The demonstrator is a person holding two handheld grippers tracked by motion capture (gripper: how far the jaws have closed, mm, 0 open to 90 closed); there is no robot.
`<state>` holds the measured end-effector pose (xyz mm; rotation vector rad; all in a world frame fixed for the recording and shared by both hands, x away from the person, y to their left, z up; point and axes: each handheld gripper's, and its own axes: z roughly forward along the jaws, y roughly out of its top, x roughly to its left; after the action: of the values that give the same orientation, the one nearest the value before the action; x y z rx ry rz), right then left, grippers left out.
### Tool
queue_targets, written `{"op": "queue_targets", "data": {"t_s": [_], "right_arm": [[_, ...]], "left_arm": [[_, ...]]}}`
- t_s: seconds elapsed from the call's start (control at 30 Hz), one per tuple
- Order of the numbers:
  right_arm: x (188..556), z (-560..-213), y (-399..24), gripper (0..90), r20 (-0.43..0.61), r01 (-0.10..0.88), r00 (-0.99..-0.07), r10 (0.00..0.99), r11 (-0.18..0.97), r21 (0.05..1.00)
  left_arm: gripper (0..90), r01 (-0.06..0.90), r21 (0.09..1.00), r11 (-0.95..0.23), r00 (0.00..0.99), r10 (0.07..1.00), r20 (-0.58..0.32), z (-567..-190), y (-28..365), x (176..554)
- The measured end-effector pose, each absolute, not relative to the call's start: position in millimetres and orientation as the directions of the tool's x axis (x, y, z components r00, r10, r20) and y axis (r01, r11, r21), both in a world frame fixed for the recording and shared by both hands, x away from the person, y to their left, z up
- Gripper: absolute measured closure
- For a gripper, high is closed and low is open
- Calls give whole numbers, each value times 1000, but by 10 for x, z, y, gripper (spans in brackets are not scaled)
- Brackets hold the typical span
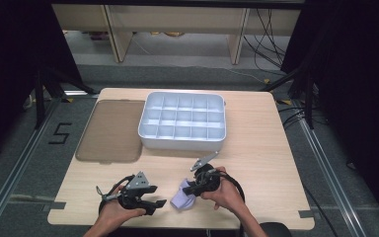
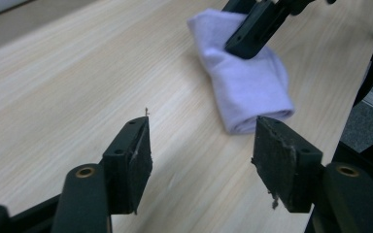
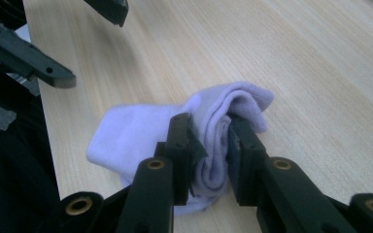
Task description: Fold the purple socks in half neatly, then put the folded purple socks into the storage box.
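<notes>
We see the sock (image 1: pixel 184 199) lying rolled near the table's (image 1: pixel 256 163) near edge, right of centre. Our right gripper (image 3: pixel 210 145) pinches its folds between both pads. Our left gripper (image 2: pixel 201 155), just left of it, stands released, nothing between its jaws.

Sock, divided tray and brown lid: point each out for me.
sock (image 3: pixel 141 133), right gripper view, flat part left of the jaws
divided tray (image 1: pixel 181 143), high view, near wall
brown lid (image 1: pixel 111 129), high view, middle
</notes>
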<state>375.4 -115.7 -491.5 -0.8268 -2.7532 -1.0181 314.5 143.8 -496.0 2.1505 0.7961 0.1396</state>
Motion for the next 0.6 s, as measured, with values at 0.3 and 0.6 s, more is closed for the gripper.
{"op": "queue_targets", "data": {"t_s": [0.3,0.6], "right_arm": [[3665,-4820,-1133,744,220,494,-860,460,643,586],[3607,-4729,-1109,744,186,461,-874,448,647,607]], "left_arm": [[348,541,715,-444,755,632,-178,-5005,1622,3125],[314,548,684,-482,744,654,-135,-5042,1708,3189]]}}
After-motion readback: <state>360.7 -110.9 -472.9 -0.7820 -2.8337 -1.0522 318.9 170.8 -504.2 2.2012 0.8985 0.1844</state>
